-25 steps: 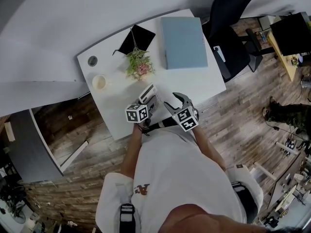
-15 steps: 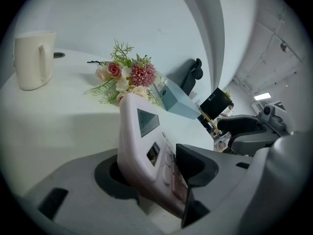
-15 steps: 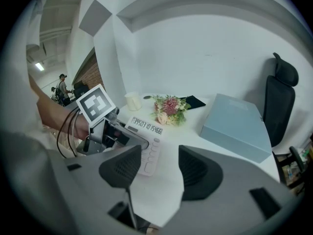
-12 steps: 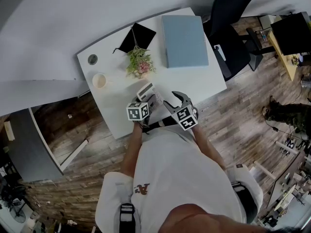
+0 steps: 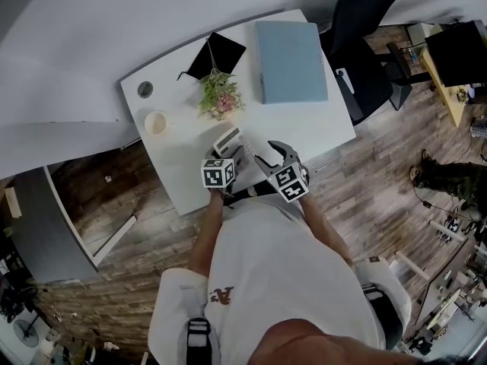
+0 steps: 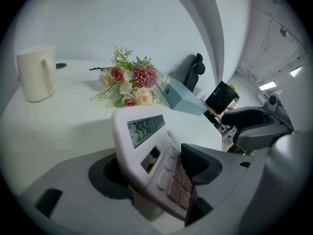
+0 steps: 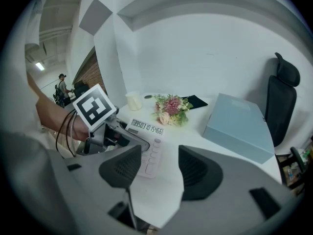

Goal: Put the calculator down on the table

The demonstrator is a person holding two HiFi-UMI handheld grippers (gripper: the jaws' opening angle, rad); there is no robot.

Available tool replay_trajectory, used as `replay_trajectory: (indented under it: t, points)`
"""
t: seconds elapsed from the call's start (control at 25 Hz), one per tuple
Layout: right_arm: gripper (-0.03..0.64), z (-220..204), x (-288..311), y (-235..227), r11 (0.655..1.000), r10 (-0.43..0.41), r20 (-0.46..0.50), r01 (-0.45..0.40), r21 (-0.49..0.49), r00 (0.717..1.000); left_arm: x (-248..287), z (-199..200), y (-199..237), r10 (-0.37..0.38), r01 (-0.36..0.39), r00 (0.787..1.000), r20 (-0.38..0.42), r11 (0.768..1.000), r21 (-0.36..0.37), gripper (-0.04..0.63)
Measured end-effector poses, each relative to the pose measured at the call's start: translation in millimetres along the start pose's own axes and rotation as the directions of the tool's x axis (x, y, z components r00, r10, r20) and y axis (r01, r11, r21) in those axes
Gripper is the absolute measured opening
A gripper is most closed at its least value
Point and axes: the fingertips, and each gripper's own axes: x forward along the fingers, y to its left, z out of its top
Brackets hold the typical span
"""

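A white calculator [image 5: 227,139] with a lit display lies near the front edge of the white table [image 5: 183,166]. In the left gripper view the calculator [image 6: 146,146] stands tilted between the jaws of my left gripper [image 6: 156,180]. Those jaws are opening; a gap shows on the left side, and the right pad [image 6: 198,163] is at the keys. In the right gripper view the calculator [image 7: 146,143] rests on the tabletop under the left gripper's finger. My right gripper [image 7: 152,173] hovers open and empty just to its right, over the table's front edge.
A bunch of artificial flowers [image 5: 218,97], a cream cup [image 5: 156,124], a black pouch [image 5: 217,57] and a pale blue box [image 5: 291,61] sit farther back on the table. A black office chair [image 5: 365,44] stands at the right end. Wooden floor lies beyond the table's edges.
The left gripper's marker cube has turned and shifted a little; the calculator's far end has moved slightly away from me. The right gripper has stayed where it was.
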Motion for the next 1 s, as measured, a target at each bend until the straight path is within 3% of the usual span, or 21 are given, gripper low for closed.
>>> replay_trajectory:
  t: [1.0]
  points:
    - [0.243, 0, 4, 3, 1.0, 0.005, 0.0, -0.005, -0.009, 1.0, -4, -2, 15, 0.121, -0.12, 0.993, -0.005, 0.991, 0.054, 0.396]
